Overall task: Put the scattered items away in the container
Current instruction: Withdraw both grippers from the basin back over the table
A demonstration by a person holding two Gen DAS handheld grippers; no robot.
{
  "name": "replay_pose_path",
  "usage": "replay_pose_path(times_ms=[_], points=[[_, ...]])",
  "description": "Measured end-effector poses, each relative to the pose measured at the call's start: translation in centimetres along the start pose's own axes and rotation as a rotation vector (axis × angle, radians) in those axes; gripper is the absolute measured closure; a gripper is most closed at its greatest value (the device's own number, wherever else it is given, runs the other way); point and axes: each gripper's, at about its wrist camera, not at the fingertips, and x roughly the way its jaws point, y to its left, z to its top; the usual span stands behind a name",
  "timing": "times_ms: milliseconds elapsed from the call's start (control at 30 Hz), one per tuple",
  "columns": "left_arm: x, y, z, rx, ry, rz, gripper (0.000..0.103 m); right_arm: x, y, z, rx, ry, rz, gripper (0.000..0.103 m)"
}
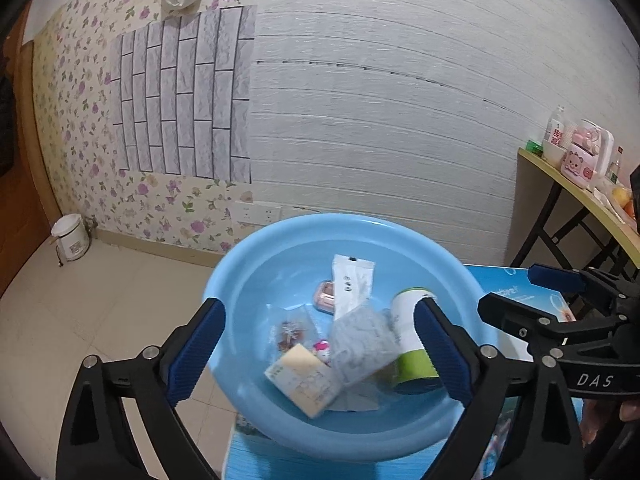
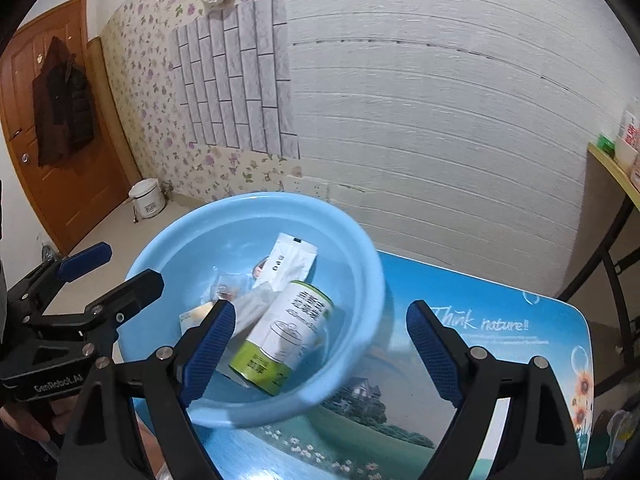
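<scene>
A light-blue basin (image 1: 240,264) (image 2: 360,280) stands on a small table with a printed landscape top (image 2: 500,332). Inside it lie a green-and-white can (image 1: 408,344) (image 2: 292,332) on its side, a white sachet (image 1: 352,284) (image 2: 292,260), a grey mesh packet (image 1: 360,344), a cream card box (image 1: 304,380), a clear packet of brown bits (image 1: 288,332) and a small pink item (image 1: 322,350). My left gripper (image 1: 320,308) (image 2: 130,264) hovers open over the basin with nothing between its fingers. Beside it, my right gripper (image 2: 320,308) (image 1: 512,288) is open and holds nothing.
A white rice cooker (image 2: 148,200) sits on the tiled floor by the flowered wall. A brown door (image 2: 60,140) with a dark coat is at the left. At the right, a side table (image 1: 568,180) carries cups, bottles and fruit. A hand (image 1: 600,424) holds the right gripper.
</scene>
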Motion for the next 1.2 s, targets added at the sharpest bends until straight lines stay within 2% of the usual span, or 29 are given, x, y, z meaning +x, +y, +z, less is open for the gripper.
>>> replay_pose_path(times_ms=[100,167,233,533,867,1000,1200], points=[[-0.4,-1.2,0.2,0.006,-0.002,-0.01,0.004,-1.1,-1.0,-0.3,0.014,-0.009,-0.028,0.012],[-0.6,-1.9,0.2,0.008,-0.004,-0.016,0.002,-1.8,-1.9,-0.6,0.033,-0.019,-0.051,0.004],[-0.9,-2.8,0.1,0.017,-0.003,-0.028,0.0,-2.9,-3.1,-1.0,0.066,-0.03,-0.057,0.0],[-1.5,-9.1,-0.8,0.079,0.02,-0.089,0.0,-6.4,-8.1,-3.8,0.123,-0.03,-0.117,0.0],[-1.9,-15.7,-2.5,0.152,0.058,-0.142,0.0,-10.0,-15.1,-8.6,0.253,-0.015,-0.22,0.0],[-2.2,-17.2,-3.1,0.169,0.069,-0.151,0.0,-10.9,-16.8,-10.0,0.296,-0.015,-0.241,0.0],[-3.0,-18.1,-3.1,0.19,0.06,-0.148,0.0,-11.5,-17.0,-10.8,0.305,-0.017,-0.235,0.0]])
